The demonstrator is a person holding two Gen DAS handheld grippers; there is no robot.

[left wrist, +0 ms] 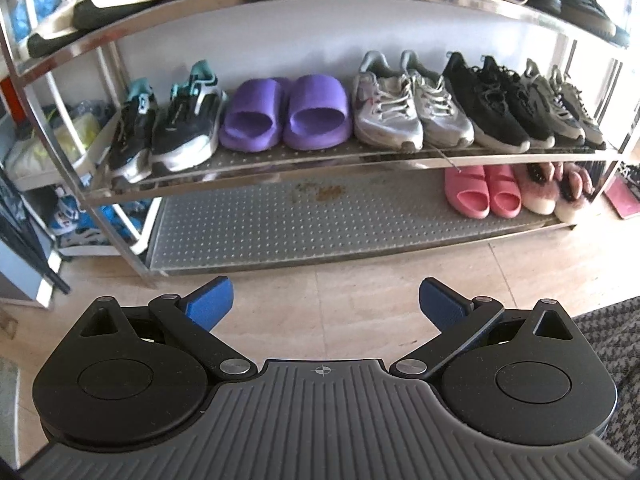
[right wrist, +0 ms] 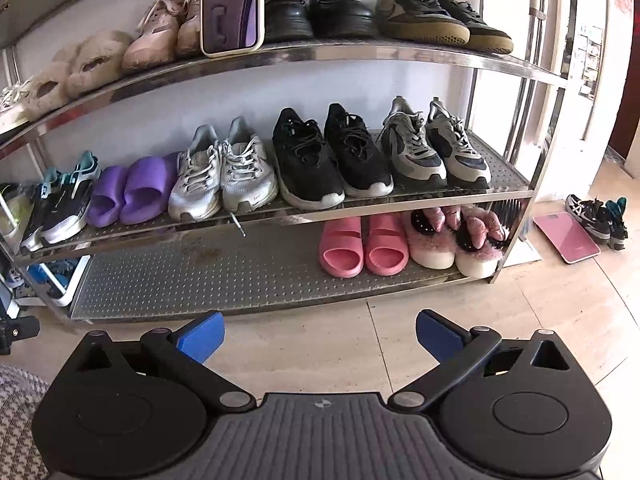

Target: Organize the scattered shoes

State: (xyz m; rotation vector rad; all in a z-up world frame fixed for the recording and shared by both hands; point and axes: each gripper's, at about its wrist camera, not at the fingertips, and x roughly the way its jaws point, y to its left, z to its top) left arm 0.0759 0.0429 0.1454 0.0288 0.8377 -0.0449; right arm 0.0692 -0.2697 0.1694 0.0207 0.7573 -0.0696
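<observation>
A steel shoe rack (left wrist: 320, 156) (right wrist: 304, 216) stands against the wall with pairs in rows. The middle shelf holds teal-black sneakers (left wrist: 160, 128), purple slides (left wrist: 288, 116) (right wrist: 128, 196), white sneakers (right wrist: 224, 176), black sneakers (right wrist: 332, 160) and grey sneakers (right wrist: 436, 152). The bottom shelf holds pink slides (right wrist: 360, 248) and pink fluffy slippers (right wrist: 456, 240). A loose pair of dark sneakers (right wrist: 596, 216) lies on the floor right of the rack. My left gripper (left wrist: 326, 304) and right gripper (right wrist: 320, 338) are both open and empty above the floor before the rack.
A pink flat scale (right wrist: 566, 236) lies on the floor by the loose pair. A phone (right wrist: 232, 4) leans on the top shelf among more shoes. A patterned rug (left wrist: 616, 344) is at the right in the left wrist view. A side rack with bags (left wrist: 48, 152) stands left.
</observation>
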